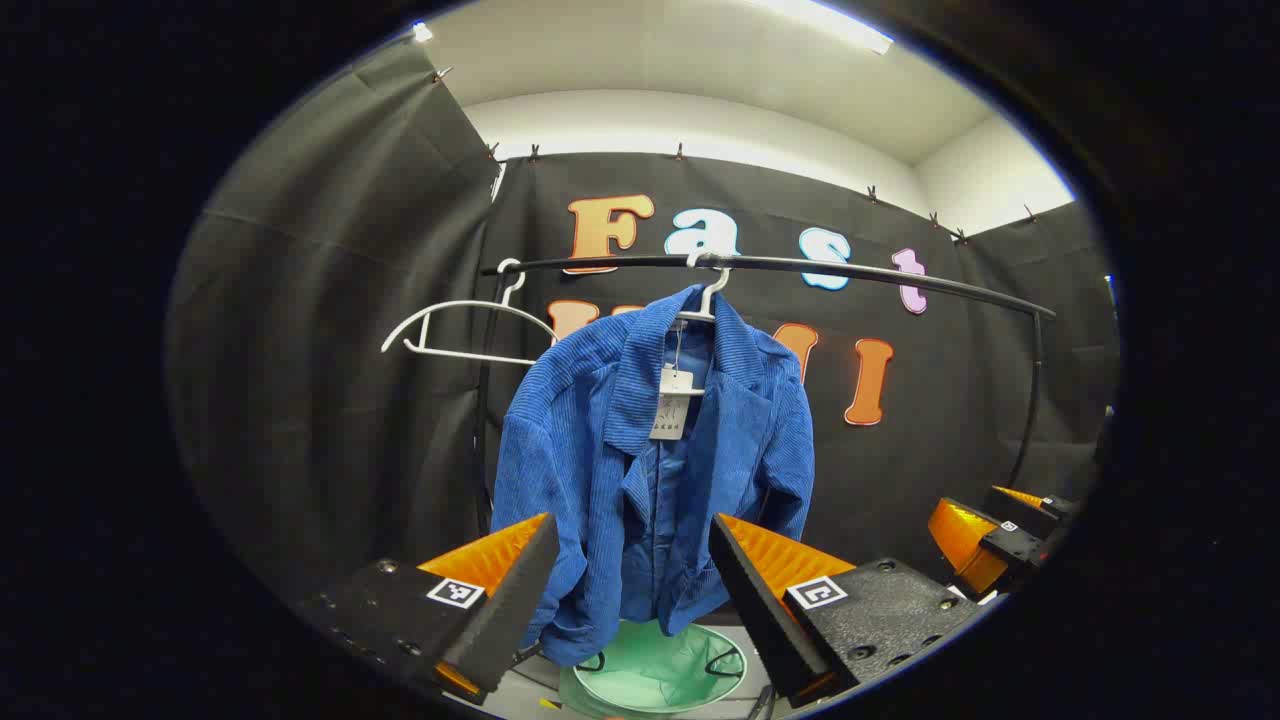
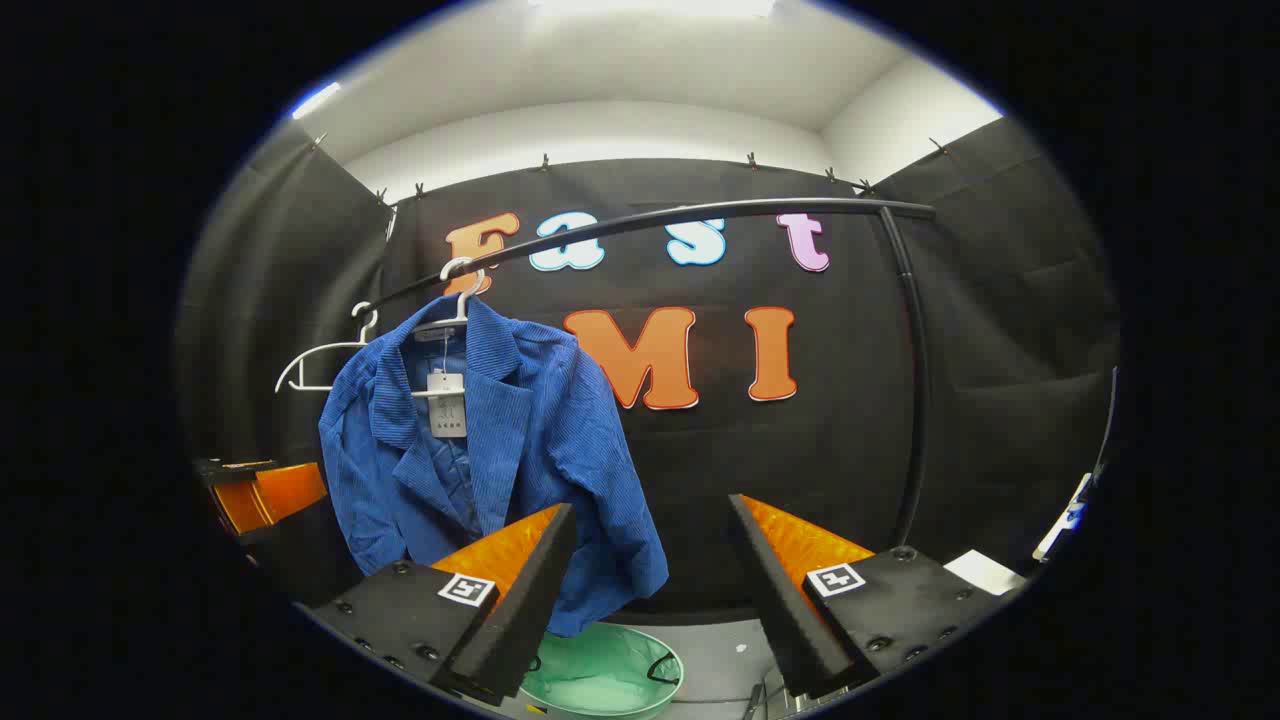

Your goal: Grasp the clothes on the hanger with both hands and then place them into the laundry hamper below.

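From my left gripper view, a bare white hanger [image 1: 455,325] hangs far left on the black rail [image 1: 800,268]. Right of it the blue corduroy jacket [image 1: 650,460] hangs on its own hanger, above the pale green hamper [image 1: 660,672]. My left gripper [image 1: 635,585] gapes wide, empty, near the jacket's hem. My right gripper [image 2: 650,575] is spread wide too, right of the jacket.

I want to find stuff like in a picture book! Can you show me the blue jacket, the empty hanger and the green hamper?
Blue corduroy jacket [image 1: 590,430], left gripper view, on its front panel.
Empty white hanger [image 1: 450,308], left gripper view, on its curved arm.
Green laundry hamper [image 2: 600,675], right gripper view, on its inside lining.
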The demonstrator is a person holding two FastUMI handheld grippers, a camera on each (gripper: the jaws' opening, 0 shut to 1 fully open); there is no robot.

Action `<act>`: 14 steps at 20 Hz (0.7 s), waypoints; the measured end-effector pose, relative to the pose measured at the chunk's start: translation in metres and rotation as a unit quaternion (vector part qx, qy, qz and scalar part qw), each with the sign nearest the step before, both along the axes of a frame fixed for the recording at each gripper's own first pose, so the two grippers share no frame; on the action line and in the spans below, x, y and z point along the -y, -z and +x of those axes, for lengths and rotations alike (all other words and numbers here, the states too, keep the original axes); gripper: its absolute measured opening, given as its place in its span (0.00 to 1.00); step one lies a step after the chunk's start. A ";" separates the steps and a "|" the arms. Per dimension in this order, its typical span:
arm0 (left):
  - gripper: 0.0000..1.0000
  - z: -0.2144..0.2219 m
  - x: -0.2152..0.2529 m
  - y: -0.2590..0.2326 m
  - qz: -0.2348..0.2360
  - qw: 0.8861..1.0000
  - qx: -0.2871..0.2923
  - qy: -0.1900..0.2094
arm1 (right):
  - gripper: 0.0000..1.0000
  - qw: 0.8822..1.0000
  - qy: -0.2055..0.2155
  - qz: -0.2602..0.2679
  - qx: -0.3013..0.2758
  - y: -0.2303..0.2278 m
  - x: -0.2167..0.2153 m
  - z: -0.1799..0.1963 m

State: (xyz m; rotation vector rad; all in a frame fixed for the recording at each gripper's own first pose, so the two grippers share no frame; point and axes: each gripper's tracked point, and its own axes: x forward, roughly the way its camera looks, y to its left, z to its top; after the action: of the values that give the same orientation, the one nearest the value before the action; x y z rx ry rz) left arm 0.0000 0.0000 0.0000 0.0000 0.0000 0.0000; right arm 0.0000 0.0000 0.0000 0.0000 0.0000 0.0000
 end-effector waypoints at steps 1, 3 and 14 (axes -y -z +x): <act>0.95 0.004 -0.002 -0.002 0.000 1.000 0.004 0.002 | 0.90 1.000 0.003 0.001 0.000 0.001 -0.002 0.003; 0.95 0.013 -0.005 -0.004 -0.006 1.000 0.010 0.005 | 0.90 1.000 0.006 0.002 0.001 -0.001 -0.007 0.007; 0.95 0.036 -0.016 -0.005 -0.010 1.000 0.001 0.018 | 0.98 1.000 0.017 0.015 0.001 0.001 -0.020 0.028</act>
State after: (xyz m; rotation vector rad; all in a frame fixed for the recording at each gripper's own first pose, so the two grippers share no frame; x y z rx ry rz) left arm 0.0362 0.0156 0.0054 -0.0193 -0.0012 -0.0369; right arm 0.0280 0.0201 -0.0009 0.0293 -0.0010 -0.0338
